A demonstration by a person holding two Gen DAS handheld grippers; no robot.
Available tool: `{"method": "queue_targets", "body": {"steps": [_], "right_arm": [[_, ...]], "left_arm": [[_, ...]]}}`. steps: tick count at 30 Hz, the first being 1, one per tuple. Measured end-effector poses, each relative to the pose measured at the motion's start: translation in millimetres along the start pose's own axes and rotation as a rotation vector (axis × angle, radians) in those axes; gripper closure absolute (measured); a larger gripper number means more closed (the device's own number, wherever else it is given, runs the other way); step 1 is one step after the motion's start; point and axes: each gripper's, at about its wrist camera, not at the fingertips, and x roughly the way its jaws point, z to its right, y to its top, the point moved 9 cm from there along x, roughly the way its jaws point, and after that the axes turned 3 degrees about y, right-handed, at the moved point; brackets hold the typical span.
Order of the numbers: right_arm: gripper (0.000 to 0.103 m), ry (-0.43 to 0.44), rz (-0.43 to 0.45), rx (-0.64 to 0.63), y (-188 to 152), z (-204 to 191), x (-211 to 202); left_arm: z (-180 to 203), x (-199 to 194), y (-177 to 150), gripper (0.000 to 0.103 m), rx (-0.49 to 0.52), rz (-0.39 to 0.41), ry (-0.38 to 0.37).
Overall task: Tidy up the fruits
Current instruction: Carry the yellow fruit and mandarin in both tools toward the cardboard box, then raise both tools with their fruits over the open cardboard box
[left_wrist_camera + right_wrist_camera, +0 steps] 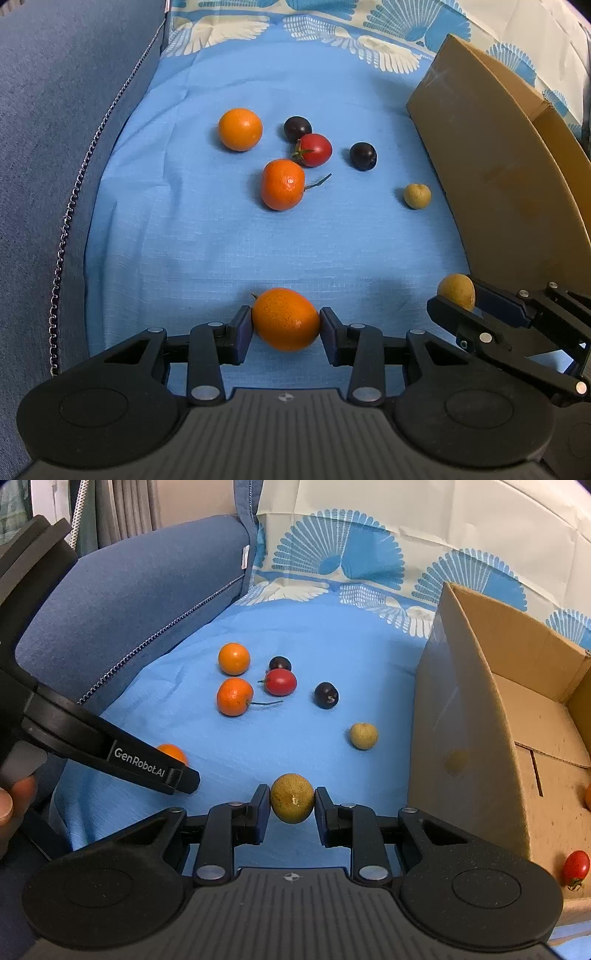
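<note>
Pinching an oval orange kumquat-like fruit (286, 319) between its blue pads, the left gripper (285, 328) holds it just above the light blue cloth (207, 229), both pads pressed against the fruit's ends. Just to its right, the right gripper (291, 805) is clamped on a small round yellow-green fruit (292, 798), again with a pad touching each side, close to the near wall of the brown cardboard box (465, 716).

Farther out on the cloth lie the loose fruits: a round orange with a thin green stem (282, 184), a second round orange (240, 129) behind it to the left, a red cherry tomato (314, 149) touching a dark purple round fruit (297, 128), another dark purple fruit (363, 156) apart to the right, and a small tan-green round fruit (417, 196) near the box wall.

Inside the open box, the right wrist view shows a red cherry tomato in the box (575, 866) on the floor, and a sliver of something orange at the picture's edge.

A blue denim cushion with a metal zip (55, 147) borders the cloth on the left, and a white sheet printed with blue fan shapes (369, 554) rises behind. A person's fingertip (7, 806) shows at the left gripper's handle.
</note>
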Motion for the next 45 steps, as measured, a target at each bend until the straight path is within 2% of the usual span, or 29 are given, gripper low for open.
{"method": "queue_targets", "body": {"steps": [17, 26, 27, 35, 40, 45], "right_arm": [[0.076, 0.01, 0.083, -0.018, 15, -2, -16], [0.076, 0.004, 0.246, -0.037, 36, 4, -45], [0.076, -0.026, 0.284, -0.035, 39, 6, -49], [0.076, -0.042, 0.418, -0.077, 49, 14, -82], [0.076, -0.021, 0.489, -0.009, 55, 45, -114], [0.076, -0.085, 0.576, 0.069, 67, 105, -156]], "left_arm": [[2, -5, 2, 0.06, 0.012, 0.037, 0.013], [3, -11, 6, 0.06, 0.016, 0.083, 0.007], [3, -12, 7, 0.06, 0.015, 0.087, 0.006], [6, -18, 9, 0.06, 0.026, 0.132, 0.002], [11, -27, 13, 0.06, 0.038, 0.179, -0.012], [19, -33, 18, 0.06, 0.063, 0.217, -0.017]]}}
